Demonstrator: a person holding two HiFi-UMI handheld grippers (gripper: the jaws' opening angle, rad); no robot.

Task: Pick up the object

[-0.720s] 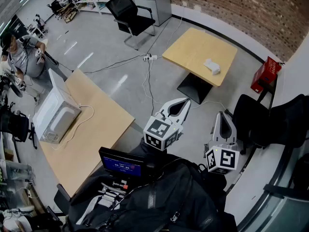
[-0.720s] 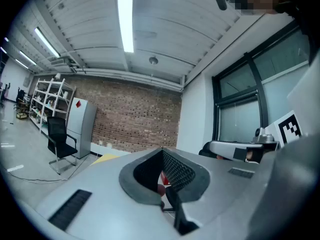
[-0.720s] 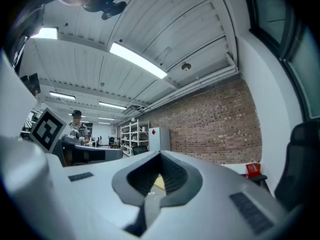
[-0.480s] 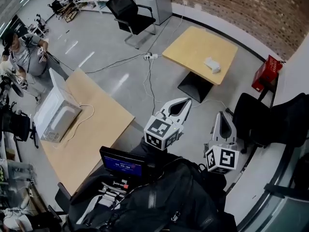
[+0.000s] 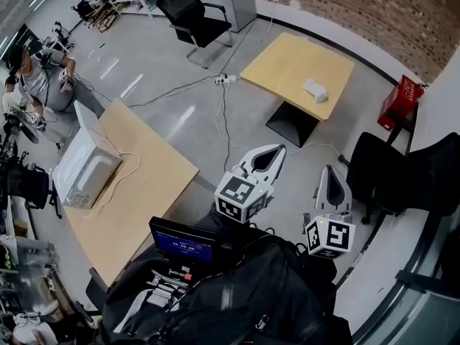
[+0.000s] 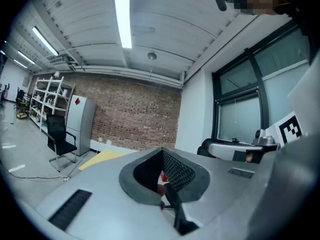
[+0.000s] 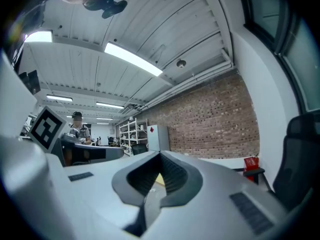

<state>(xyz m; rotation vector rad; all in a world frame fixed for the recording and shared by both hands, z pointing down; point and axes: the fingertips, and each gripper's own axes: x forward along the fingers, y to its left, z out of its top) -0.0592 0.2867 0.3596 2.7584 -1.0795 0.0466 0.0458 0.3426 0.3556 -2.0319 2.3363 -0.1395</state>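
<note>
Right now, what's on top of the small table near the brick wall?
One small white object lies on the small table, toward its right edge. Whatever is beneath that object is covered.

Left gripper jaws seemingly together, brick wall, black chair

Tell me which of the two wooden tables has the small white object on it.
The smaller square table farther ahead holds the white object; the long table at the left carries a white microwave instead.
</note>
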